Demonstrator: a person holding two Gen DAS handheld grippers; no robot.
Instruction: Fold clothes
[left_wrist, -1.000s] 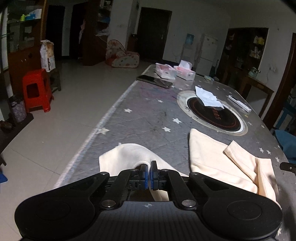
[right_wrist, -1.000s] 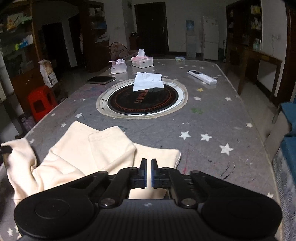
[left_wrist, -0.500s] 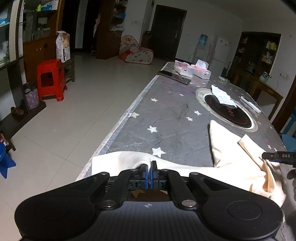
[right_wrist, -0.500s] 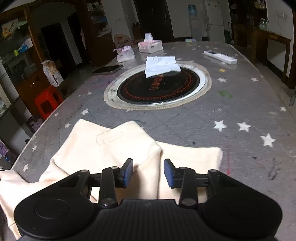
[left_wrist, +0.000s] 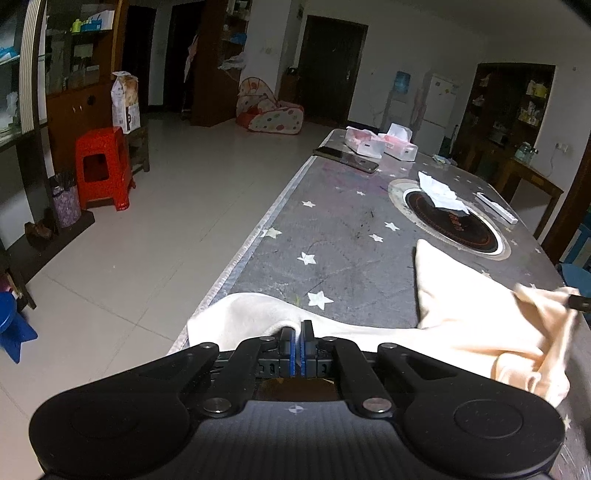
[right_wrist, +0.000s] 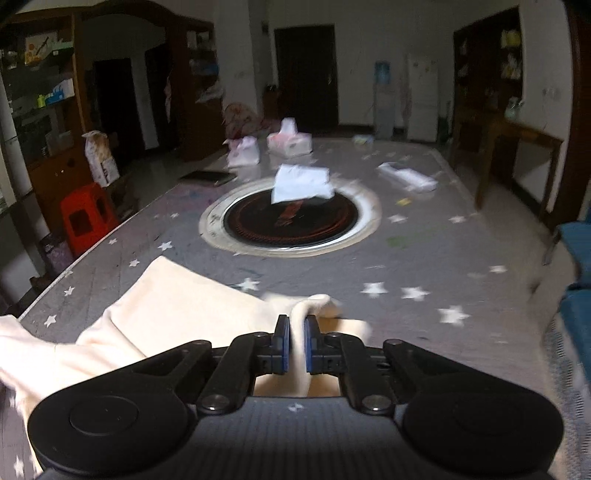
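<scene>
Both claws, left claw (left_wrist: 296, 345) and right claw (right_wrist: 294, 347), pinch the cream garment (right_wrist: 177, 314) (lower frame); thin grips could slip, dropping an edge off the counter (left_wrist: 332, 236).

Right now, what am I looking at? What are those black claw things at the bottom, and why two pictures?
Those are two hand-held grippers, each carrying its own camera that looks out along its two fingers. One picture comes from the left gripper, the other from the right gripper. Both pinch the same cream garment, which lies on a grey star-patterned table. Further back are a round black burner with white paper on it, two tissue boxes and a dark tablet.
</scene>
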